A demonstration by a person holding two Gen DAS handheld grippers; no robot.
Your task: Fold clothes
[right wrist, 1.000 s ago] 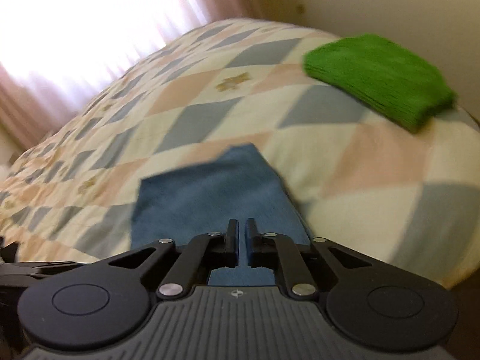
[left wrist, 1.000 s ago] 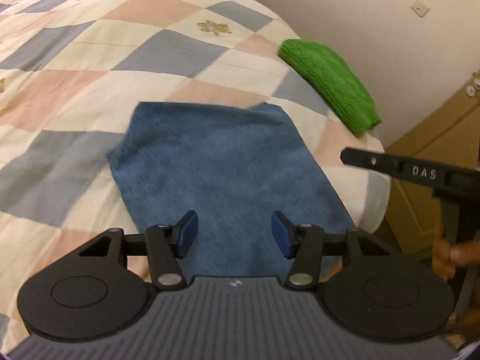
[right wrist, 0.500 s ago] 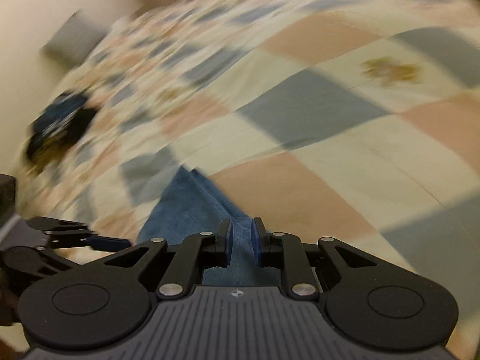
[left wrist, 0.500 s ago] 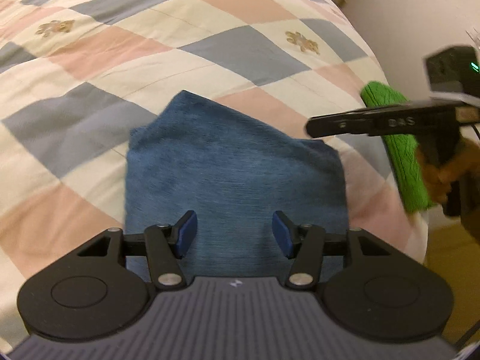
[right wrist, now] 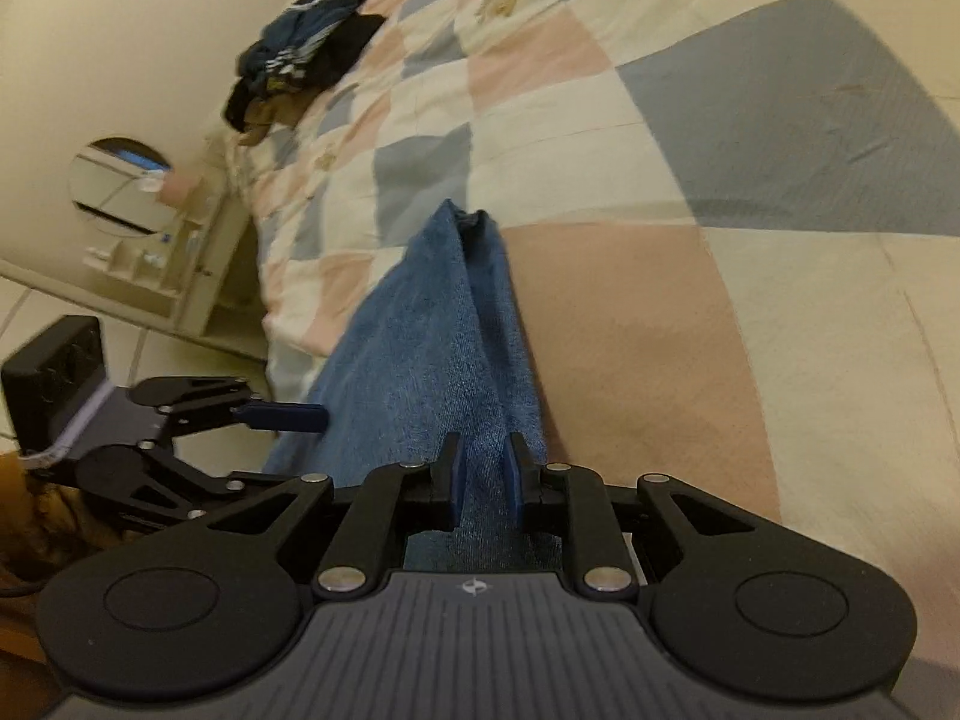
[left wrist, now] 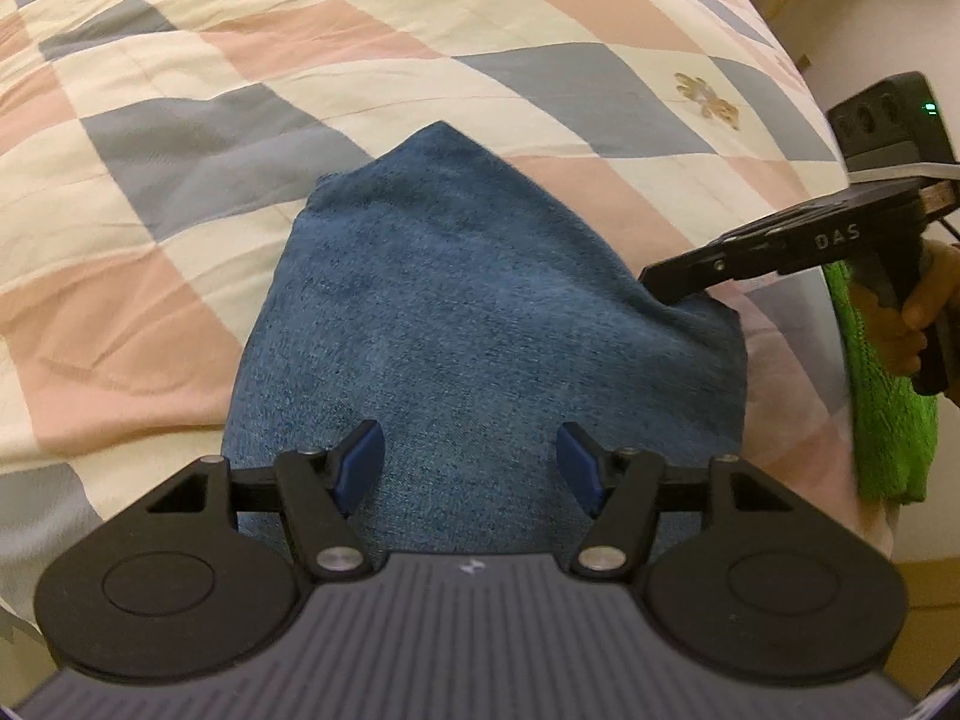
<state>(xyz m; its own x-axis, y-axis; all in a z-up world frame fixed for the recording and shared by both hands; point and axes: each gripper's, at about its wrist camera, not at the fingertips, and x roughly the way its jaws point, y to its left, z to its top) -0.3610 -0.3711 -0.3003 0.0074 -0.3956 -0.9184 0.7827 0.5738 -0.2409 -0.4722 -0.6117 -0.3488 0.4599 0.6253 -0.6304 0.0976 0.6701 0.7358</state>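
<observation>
The left tongs (left wrist: 470,468) hang over the near edge of the blue cloth (left wrist: 480,324), fingers wide apart with nothing gripped. The cloth lies on the quilted bed (left wrist: 300,90) near its edge. At the cloth's right corner the right tongs (right wrist: 485,477) are closing, narrow, with a raised fold of cloth pinched between the pads, a hand (left wrist: 924,312) on the handle. A green cloth (left wrist: 888,420) lies at the right edge. Far off, dark clothes (right wrist: 300,54) are heaped on the bed

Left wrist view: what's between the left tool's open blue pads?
Only the blue terry towel spans the left tool gap, pads clear of it.
</observation>
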